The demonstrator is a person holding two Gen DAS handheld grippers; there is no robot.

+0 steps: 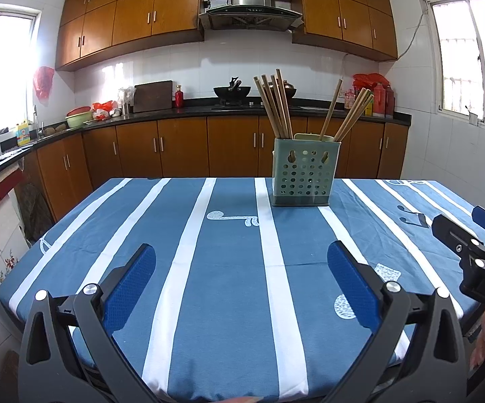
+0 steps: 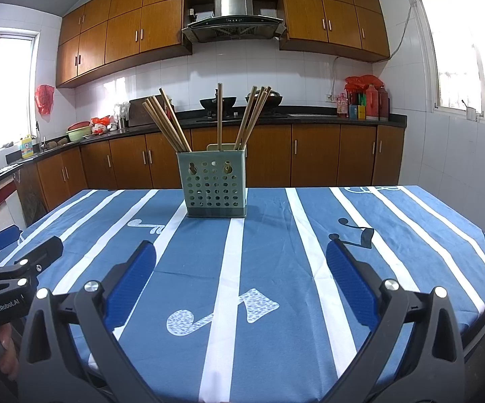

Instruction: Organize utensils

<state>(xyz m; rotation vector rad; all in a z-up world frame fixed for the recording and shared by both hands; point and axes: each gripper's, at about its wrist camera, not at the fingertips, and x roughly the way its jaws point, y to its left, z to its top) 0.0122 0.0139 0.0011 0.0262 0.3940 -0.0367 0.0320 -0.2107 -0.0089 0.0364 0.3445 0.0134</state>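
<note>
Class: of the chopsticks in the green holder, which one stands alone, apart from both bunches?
The single middle chopstick, standing nearly upright between the left bunch and the right bunch.

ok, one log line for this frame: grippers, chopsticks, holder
left gripper: open, empty | right gripper: open, empty | chopsticks: all standing in holder | holder: upright on tablecloth, untouched

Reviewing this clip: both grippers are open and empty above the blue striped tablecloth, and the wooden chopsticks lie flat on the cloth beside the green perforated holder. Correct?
One thing is off: the wooden chopsticks do not lie on the blue striped tablecloth; they stand inside the green perforated plastic holder, leaning outward, as the right wrist view shows. The left gripper and right gripper are indeed open and empty.
</note>
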